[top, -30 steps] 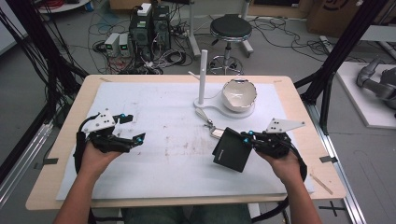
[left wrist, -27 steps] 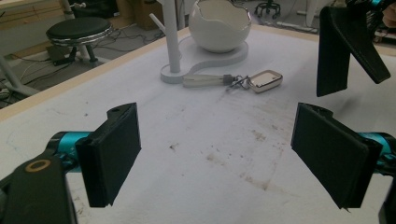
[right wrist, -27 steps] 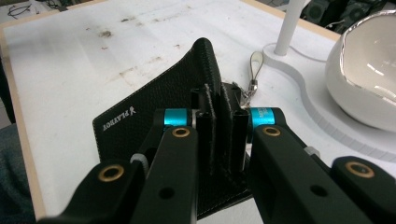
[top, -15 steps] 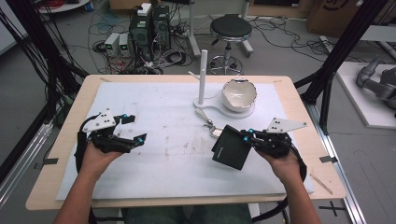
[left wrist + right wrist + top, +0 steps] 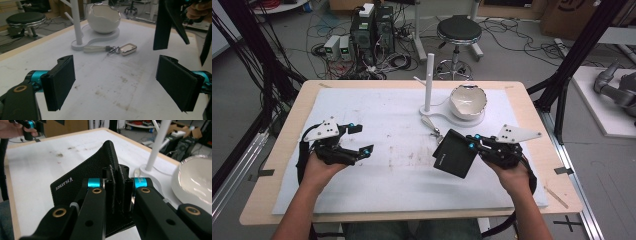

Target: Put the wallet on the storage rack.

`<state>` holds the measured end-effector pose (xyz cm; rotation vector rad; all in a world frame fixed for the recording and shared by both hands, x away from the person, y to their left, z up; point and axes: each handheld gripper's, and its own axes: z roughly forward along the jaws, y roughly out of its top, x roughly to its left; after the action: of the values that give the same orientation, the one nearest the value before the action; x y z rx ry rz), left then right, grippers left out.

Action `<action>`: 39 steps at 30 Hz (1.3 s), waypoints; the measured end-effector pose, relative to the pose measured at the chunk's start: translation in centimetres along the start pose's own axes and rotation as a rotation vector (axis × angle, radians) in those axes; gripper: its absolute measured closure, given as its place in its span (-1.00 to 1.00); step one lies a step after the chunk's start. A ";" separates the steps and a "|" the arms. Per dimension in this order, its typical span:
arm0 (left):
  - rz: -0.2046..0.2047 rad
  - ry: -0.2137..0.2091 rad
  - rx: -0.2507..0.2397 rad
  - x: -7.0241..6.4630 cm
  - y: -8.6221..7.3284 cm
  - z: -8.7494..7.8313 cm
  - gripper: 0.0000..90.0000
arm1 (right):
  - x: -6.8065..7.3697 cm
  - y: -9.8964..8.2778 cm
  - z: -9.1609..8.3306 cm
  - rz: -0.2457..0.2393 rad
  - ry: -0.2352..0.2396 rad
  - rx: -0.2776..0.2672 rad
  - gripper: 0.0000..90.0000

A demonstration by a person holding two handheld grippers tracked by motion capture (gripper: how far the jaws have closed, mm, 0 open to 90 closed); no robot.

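Right tool clamped on black wallet, raised off table; left tool spread open at 9 o'clock, holding nothing.

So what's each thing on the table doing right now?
Left gripper: open, holding nothing.
Right gripper: shut on the wallet.
Black wallet: folded, pinched by one edge.
Egg-shaped bowl: upright on the white stand.
White stand: post upright.
Keychain: lying flat beside the stand.
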<state>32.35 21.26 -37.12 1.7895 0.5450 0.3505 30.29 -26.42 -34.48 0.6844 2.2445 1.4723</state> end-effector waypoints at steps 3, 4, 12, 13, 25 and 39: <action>-0.010 -0.048 -0.014 -0.7 0.3 0.8 -0.65 | 0.8 0.7 0.7 -0.027 0.006 -0.019 0.92; -0.015 -0.067 -0.018 -0.9 0.4 1.0 -0.65 | 1.1 1.0 1.0 -0.039 0.008 -0.024 0.92; 0.000 -0.211 0.002 -3.8 1.2 4.1 -0.65 | 3.7 2.3 3.5 -0.112 0.055 -0.026 0.92; 0.005 -0.224 0.011 -4.2 1.2 4.5 -0.65 | 4.1 2.4 3.8 -0.111 0.067 -0.025 0.92; 0.001 -0.307 0.090 -6.1 1.2 7.2 -0.65 | 6.1 3.1 5.7 -0.171 0.090 -0.055 0.92; 0.012 -0.338 0.140 -6.3 0.3 7.1 0.70 | 6.7 3.1 5.9 -0.162 0.130 -0.088 0.89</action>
<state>30.63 12.00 -38.53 1.9357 0.3251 0.0139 28.66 -17.07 -34.20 0.3804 2.2549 1.5637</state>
